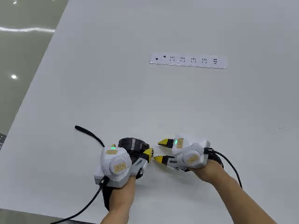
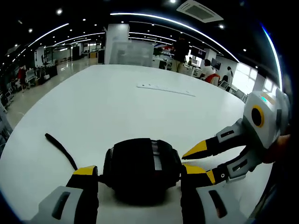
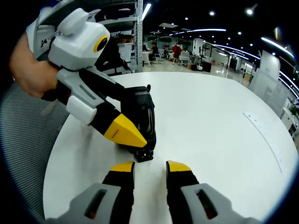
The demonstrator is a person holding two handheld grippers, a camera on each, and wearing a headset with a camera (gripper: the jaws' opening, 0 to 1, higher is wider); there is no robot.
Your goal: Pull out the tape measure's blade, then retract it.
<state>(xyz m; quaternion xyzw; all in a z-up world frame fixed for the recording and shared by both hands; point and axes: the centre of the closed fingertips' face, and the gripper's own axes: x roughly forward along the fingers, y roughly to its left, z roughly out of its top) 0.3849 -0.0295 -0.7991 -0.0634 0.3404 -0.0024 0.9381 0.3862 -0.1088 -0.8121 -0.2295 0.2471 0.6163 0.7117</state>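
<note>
Black tape measure (image 3: 140,112) is pinched in the left gripper (image 2: 139,171) jaws on the counter (image 1: 140,93). Jaws of the right gripper (image 3: 150,167) are spread, just beside it.

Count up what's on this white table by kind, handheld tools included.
tape measure: 1
power strip: 1
tools: 2, the left tool and the right tool
Total: 4
</note>
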